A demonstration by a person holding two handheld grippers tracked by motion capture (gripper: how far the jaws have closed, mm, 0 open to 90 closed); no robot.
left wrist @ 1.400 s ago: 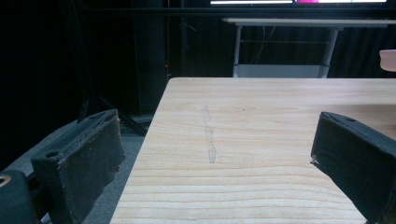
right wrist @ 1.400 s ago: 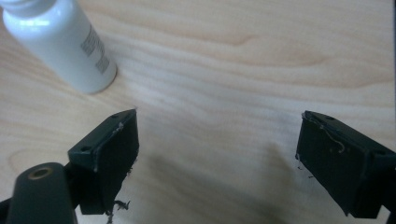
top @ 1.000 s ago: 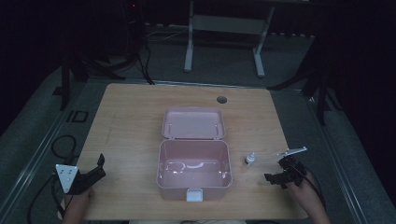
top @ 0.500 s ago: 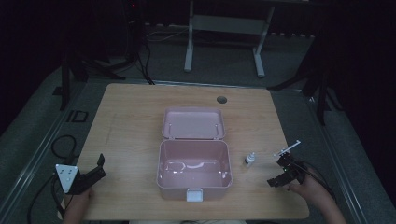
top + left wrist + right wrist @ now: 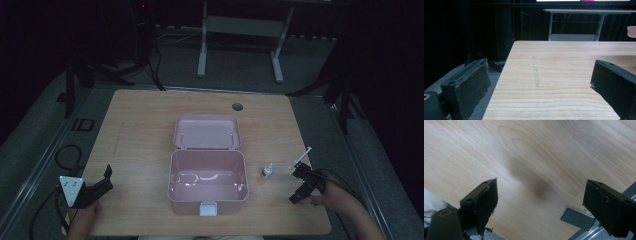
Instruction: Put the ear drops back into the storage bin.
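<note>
The pink box (image 5: 207,182) serves as the landmark: an open, shallow plastic container standing near the front edge of the wooden table (image 5: 140,130), at mid-width, with a white latch tab on its front wall. Its interior appears empty apart from reflections on the floor of the box.

Nearest the viewer, to the left of the box and well apart from it, the left gripper (image 5: 102,181) rests at the table's front-left corner, held by a hand (image 5: 82,215) entering from below; a grey three-cornered plate (image 5: 70,189) sits on top of it. In the left gripper view its jaws stand wide apart, with bare tabletop between them and nothing held.

To the right of the box, at about the same depth, the right gripper (image 5: 300,182) is held by the right hand (image 5: 332,195) near the table's right edge. In the right gripper view its jaws are spread wide over bare wood, gripping nothing; a small grey metal bracket (image 5: 577,217) lies at the table's edge between them.

Just right of the box, between it and the right gripper, a small white bottle (image 5: 268,171) stands upright. Slightly farther right and back, a thin white stick-like object (image 5: 301,159) lies on the table just beyond the right gripper; its kind cannot be told.

Behind the box, the hinged lid (image 5: 207,132) lies open and flat. Farther back, a round cable hole (image 5: 238,106) pierces the tabletop. Beyond the table stands a white metal frame (image 5: 240,30) on the dark floor.
</note>
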